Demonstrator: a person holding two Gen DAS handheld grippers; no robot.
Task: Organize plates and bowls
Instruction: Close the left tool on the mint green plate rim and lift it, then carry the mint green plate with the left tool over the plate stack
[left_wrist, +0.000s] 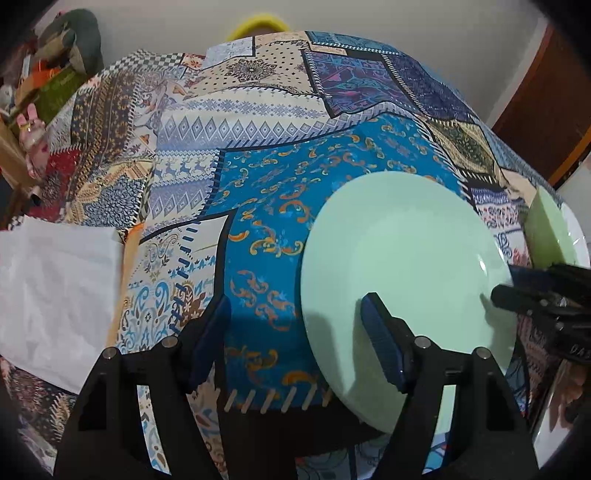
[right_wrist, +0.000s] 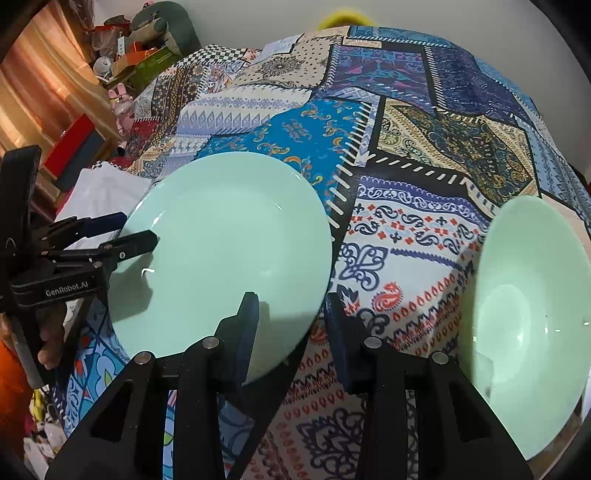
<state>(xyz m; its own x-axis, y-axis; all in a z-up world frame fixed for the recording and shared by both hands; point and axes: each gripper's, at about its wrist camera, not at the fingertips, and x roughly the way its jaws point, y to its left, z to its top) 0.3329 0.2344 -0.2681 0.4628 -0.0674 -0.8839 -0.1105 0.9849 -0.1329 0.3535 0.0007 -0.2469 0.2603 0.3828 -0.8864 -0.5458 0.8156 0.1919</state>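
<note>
A pale green plate (right_wrist: 225, 254) lies flat on the patterned tablecloth (right_wrist: 413, 236) near the table's near edge, a green bowl (right_wrist: 528, 325) well apart toward the right edge. Left gripper (left_wrist: 295, 332) and right gripper (right_wrist: 291, 325) both hover spread wide, holding nothing

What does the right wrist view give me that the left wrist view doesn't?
Right wrist only: the inside of the pale green glossy bowl, right of the plate. Left wrist only: the whole sheet of white paper at the table's left edge. Both: the pale green round plate on the patchwork-print tablecloth, with the open left gripper and open right gripper beside it.
</note>
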